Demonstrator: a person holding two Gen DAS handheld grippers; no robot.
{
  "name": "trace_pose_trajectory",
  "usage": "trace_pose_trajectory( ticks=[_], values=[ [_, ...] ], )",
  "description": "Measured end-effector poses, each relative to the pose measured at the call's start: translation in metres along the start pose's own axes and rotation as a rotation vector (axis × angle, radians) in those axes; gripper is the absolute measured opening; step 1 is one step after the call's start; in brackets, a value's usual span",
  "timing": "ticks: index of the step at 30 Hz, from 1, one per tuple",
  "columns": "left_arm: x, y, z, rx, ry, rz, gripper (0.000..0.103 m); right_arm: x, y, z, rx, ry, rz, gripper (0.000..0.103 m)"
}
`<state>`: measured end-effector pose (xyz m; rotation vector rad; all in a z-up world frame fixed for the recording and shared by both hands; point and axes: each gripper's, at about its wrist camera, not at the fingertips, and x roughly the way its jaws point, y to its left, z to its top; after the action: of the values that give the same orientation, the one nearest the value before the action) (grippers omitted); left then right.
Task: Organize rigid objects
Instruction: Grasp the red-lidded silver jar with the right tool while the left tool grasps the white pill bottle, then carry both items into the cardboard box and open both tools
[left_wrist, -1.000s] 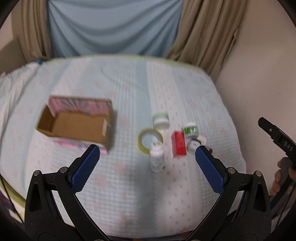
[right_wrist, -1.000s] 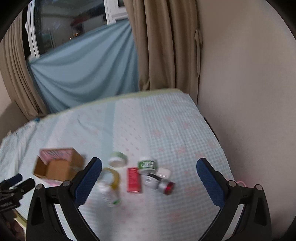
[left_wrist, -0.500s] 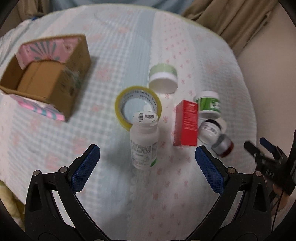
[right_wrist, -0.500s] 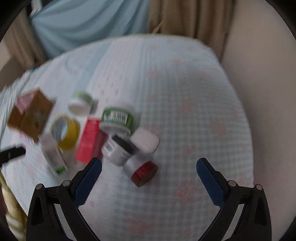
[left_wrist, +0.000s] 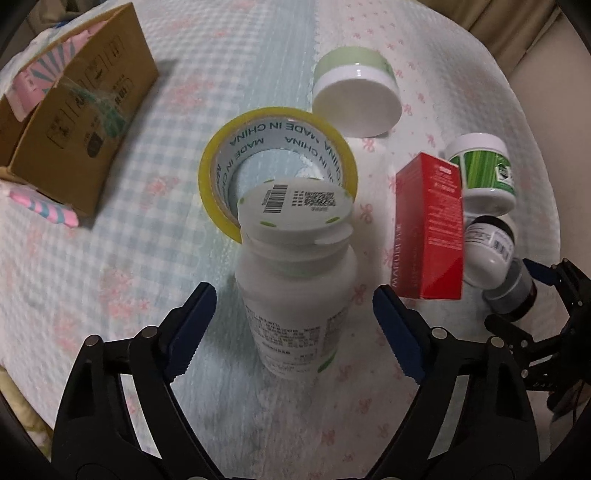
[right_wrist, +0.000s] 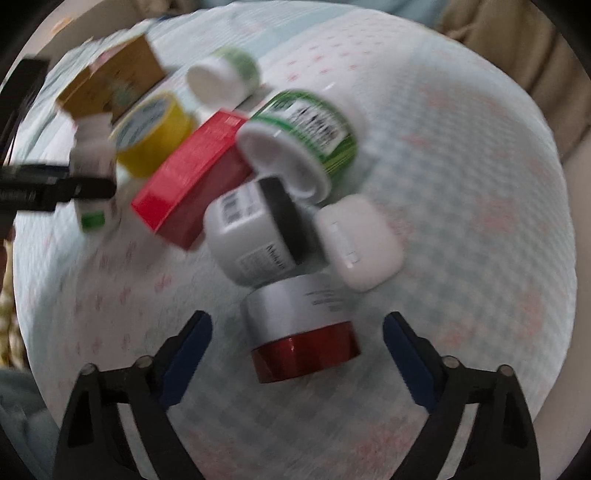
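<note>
A white pill bottle (left_wrist: 295, 280) stands upright on the bed between the open fingers of my left gripper (left_wrist: 295, 325), untouched. Behind it lies a yellow tape roll (left_wrist: 277, 155), a pale green jar (left_wrist: 356, 99), a red box (left_wrist: 430, 229) and a green-striped jar (left_wrist: 482, 173). My right gripper (right_wrist: 297, 354) is open around a silver jar with a red lid (right_wrist: 301, 332), lying on its side. Beyond it are a white jar with a black lid (right_wrist: 255, 232), a white earbud case (right_wrist: 358, 243) and the green-striped jar (right_wrist: 306, 136).
An open cardboard box (left_wrist: 74, 110) with pink patterned sides sits at the left on the checked bedspread (left_wrist: 110, 277); it also shows in the right wrist view (right_wrist: 110, 81). My right gripper's tip (left_wrist: 554, 280) shows at the left wrist view's right edge. A beige wall borders the bed's right side.
Both grippers have dropped down and forward toward the bed. The left now straddles the pill bottle; the right now straddles the silver red-lidded jar. The objects have not moved.
</note>
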<state>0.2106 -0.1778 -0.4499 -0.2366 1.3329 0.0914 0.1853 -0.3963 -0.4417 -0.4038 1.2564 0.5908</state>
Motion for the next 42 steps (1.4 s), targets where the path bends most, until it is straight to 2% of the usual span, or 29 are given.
trace_pose_trajectory(
  ticks=[1,3,6,7,16,19,25,34,42],
  values=[
    [0.002,0.000,0.000,0.004,0.001,0.000,0.076,0.003,0.001,-0.001,-0.012,0.008,0.002,0.081],
    [0.008,-0.001,0.001,0.019,0.015,0.003,0.070,0.007,0.002,-0.002,-0.030,0.012,-0.001,0.075],
    [0.013,-0.001,0.003,0.023,0.038,-0.010,0.046,0.009,0.004,-0.004,-0.044,0.002,-0.014,0.058],
    [0.014,0.000,0.004,0.020,0.036,-0.013,0.046,0.009,0.004,-0.004,-0.054,0.004,-0.009,0.055],
    [0.011,0.002,-0.001,0.046,0.012,-0.030,0.046,0.013,0.005,0.003,-0.026,0.014,-0.006,0.054],
    [0.009,0.005,-0.001,0.032,-0.001,-0.031,0.046,0.009,0.005,0.008,0.012,0.011,-0.016,0.053],
    [-0.013,0.010,0.003,0.021,-0.027,-0.051,0.046,-0.027,-0.010,0.013,0.166,-0.030,-0.030,0.051],
    [-0.103,0.017,0.025,0.048,-0.162,-0.111,0.046,-0.106,-0.004,0.031,0.400,-0.154,-0.048,0.050],
    [-0.209,0.047,0.048,0.098,-0.299,-0.143,0.046,-0.203,0.052,0.080,0.458,-0.258,-0.116,0.050]
  ],
)
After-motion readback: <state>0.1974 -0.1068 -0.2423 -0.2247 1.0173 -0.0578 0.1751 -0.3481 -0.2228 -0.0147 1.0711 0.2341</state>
